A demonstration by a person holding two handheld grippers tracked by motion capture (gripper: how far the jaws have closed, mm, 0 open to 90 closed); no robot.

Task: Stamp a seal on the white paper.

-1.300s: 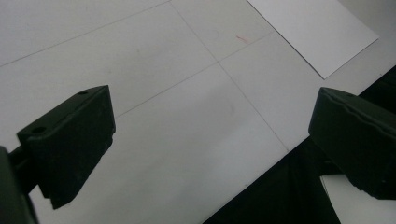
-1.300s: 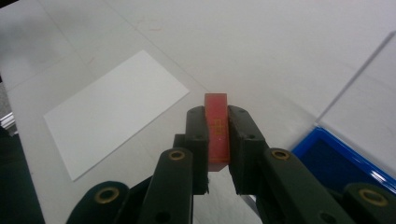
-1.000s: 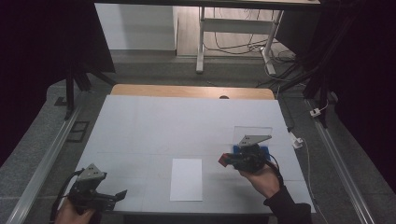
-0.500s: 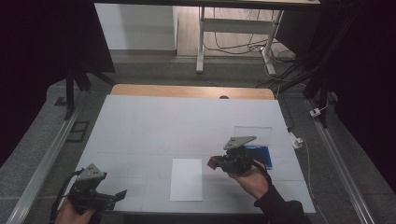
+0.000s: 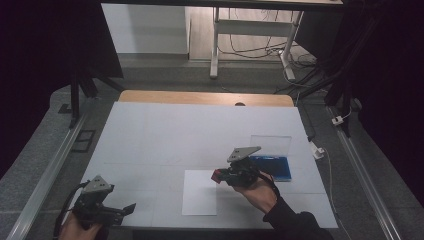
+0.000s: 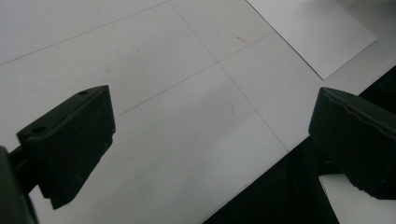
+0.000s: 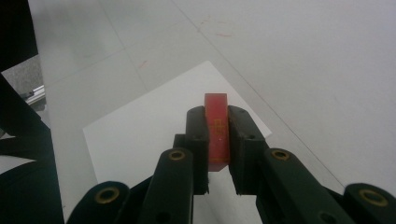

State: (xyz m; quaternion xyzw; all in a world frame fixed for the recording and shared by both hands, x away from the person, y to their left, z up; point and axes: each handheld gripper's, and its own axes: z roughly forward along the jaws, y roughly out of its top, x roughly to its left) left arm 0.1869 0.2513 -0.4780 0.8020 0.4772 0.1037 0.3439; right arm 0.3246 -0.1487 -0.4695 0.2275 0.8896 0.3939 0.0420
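Observation:
My right gripper point(image 5: 219, 176) is shut on a small red block point(image 5: 216, 175), which stands upright between the jaws. It hovers at the right edge of a white sheet of paper point(image 5: 199, 200) lying near the table's front. In the right gripper view the red block point(image 7: 217, 133) is pinched between the pads of the right gripper point(image 7: 217, 113), with the paper point(image 7: 140, 135) just below and beyond. My left gripper point(image 5: 126, 210) rests at the front left corner, open and empty. In its own view the left gripper point(image 6: 212, 140) has its jaws wide apart over the bare table, with the paper point(image 6: 313, 32) farther off.
An open blue case point(image 5: 274, 168) with a clear lid point(image 5: 270, 144) lies right of the right hand. The white tabletop point(image 5: 165, 135) stretches back to a wooden strip point(image 5: 200, 97). A white plug and cable point(image 5: 318, 151) lie off the right edge. The table's front edge point(image 6: 261, 172) is close to my left gripper.
My right gripper has carried the red block leftward, from beside the blue case to the right edge of the paper. The left gripper has stayed put.

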